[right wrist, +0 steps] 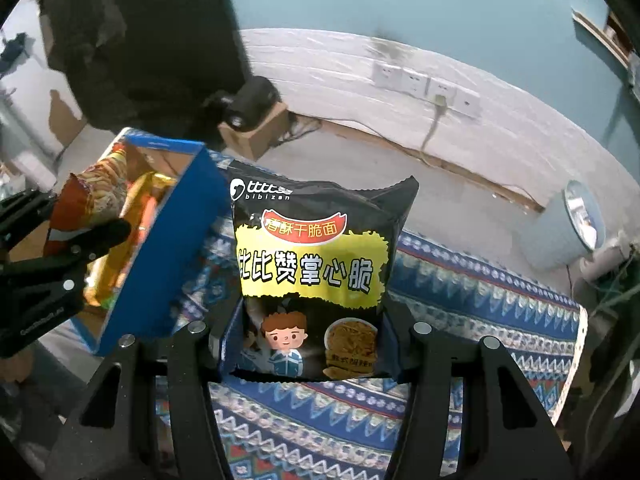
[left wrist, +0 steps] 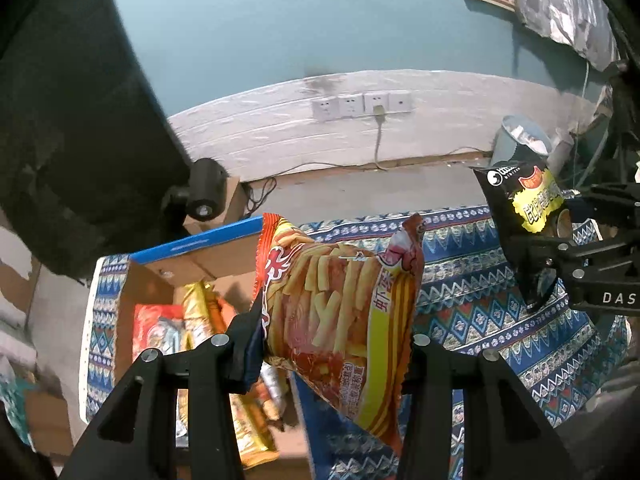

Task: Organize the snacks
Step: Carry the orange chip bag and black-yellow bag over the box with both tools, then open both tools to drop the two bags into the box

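My left gripper (left wrist: 332, 344) is shut on an orange shrimp-stick snack bag (left wrist: 340, 304) and holds it in the air beside the open blue cardboard box (left wrist: 200, 240). The box holds several snack packs, among them a gold one (left wrist: 200, 312). My right gripper (right wrist: 312, 336) is shut on a black and yellow crispy-noodle bag (right wrist: 312, 272), held above the patterned cloth (right wrist: 480, 304). In the right wrist view the left gripper (right wrist: 96, 236) with the orange bag (right wrist: 96, 200) is at the left, over the blue box (right wrist: 176, 240). The right gripper (left wrist: 540, 256) with the black bag (left wrist: 520, 200) shows at the left wrist view's right edge.
A blue patterned cloth (left wrist: 480, 300) covers the table. A grey bucket (right wrist: 572, 228) stands on the floor at the right. A black camera (right wrist: 248, 100) sits on a small cardboard box behind the table. A wall with sockets (left wrist: 360, 104) is beyond.
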Motion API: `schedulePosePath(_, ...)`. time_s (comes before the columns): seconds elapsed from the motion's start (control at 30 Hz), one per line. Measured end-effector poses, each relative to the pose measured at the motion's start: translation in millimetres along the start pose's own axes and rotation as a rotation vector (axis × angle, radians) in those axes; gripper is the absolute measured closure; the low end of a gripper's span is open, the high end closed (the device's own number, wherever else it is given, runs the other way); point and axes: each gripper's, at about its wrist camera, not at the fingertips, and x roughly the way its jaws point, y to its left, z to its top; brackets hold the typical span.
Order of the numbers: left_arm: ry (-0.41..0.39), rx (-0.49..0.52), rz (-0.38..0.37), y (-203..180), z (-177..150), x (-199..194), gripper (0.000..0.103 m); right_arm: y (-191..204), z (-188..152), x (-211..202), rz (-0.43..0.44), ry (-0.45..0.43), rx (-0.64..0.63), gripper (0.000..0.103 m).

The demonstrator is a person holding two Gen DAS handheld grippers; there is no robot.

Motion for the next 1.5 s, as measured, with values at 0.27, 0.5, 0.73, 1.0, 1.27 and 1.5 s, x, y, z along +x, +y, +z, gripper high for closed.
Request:
schedulePosePath(0.27, -0.007, -0.043, 0.026, 29.1, -17.3, -9.1, 0.056, 42.8, 13.9, -1.0, 0.055, -0.012, -0.059, 0.048)
schedulePosePath(0.5, -0.015, -0.079, 0.06, 53.2, -30.3, -13.9, 0.056, 74.3, 28.6, 9.7, 0.098, -0.007, -0.089, 0.048)
schedulePosePath(0.73, 0.011, -0.152, 0.082, 90.6, -48.8, -7.4, 0.056, 106.6, 38.7, 25.7, 0.127, 0.003, -0.132, 0.048)
schedulePosePath(1.0, 0.026, -0.252, 0.092, 130.2, -63.3, -5.5, 0.056, 143.7, 47.7, 47.4, 0.163, 0.029, -0.17, 0.048)
schedulePosePath(1.27, 0.039, -0.3, 0.135, 150.1, -73.1, -1.1, 0.055, 175.0, 60.1, 69.6, 0.212, 0.063, -0.179, 0.048)
schedulePosePath(1.5, 0.065, -0.321, 0.137, 156.1, -77.8, 4.1, 0.054, 194.0, 67.0, 82.9, 0.249, 0.056, -0.206, 0.047)
